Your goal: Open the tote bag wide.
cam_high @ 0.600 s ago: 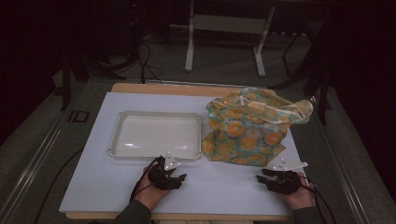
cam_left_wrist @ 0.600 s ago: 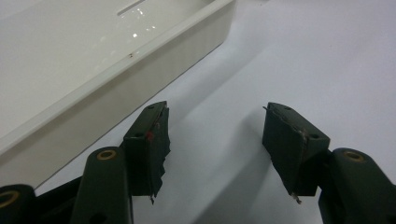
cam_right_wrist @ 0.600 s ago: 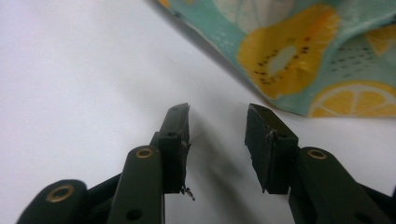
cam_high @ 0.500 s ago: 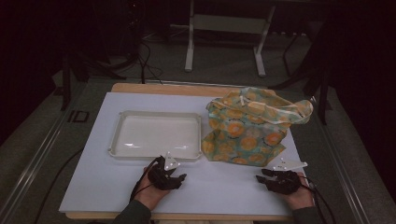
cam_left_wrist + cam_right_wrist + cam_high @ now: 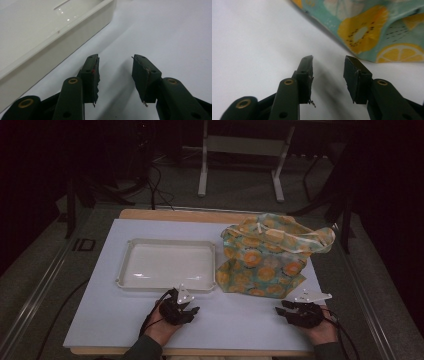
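We rested both grippers before the fruit-print bag [image 5: 265, 257].
Left gripper [image 5: 186, 311] and right gripper [image 5: 281, 311] stood spread, empty; we judged a low approach to the bag's near edge best.

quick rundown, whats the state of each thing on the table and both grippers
tray: empty, flat on the table
fruit-print bag: lying crumpled, beside the tray, untouched
left gripper: open, nothing between the jaws, near the tray
right gripper: open, nothing held, short of the bag

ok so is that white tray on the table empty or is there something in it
Empty. In the high view the white tray shows only its bare glossy floor, and the fruit-print cloth bag lies beside it on the table, not inside.
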Demonstrator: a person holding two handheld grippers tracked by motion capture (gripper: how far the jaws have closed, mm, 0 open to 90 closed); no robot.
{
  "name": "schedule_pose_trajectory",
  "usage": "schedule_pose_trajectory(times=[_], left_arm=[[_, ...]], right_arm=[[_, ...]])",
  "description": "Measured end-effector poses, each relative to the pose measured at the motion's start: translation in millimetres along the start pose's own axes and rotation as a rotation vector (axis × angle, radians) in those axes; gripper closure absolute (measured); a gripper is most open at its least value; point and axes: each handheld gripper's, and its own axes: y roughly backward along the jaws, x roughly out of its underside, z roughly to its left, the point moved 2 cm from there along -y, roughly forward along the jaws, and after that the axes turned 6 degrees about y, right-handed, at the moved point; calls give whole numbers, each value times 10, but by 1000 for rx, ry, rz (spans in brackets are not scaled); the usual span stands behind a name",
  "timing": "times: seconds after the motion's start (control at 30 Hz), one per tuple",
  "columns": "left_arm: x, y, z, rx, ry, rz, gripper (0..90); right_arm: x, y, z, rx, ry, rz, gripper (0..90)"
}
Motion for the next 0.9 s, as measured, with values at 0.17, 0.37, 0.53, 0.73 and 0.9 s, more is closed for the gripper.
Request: schedule_pose_trajectory(times=[0.17,0.37,0.53,0.73,0.9], left_arm=[[-77,87,-75,23,-30,-30,564],[-205,159,-135,39,-70,-71,556],[-309,127,-102,54,-41,-79,565],[-430,103,-83,79,-21,-97,564],[-565,88,-107,93,-42,-114,544]], right_arm=[[-14,64,-10,5,-23,-20,667],[-85,152,-13,33,-40,-36,687],[-120,227,-18,52,-51,-52,627],[-159,293,-31,57,-65,-54,589],[-220,330,-62,66,-78,-75,560]])
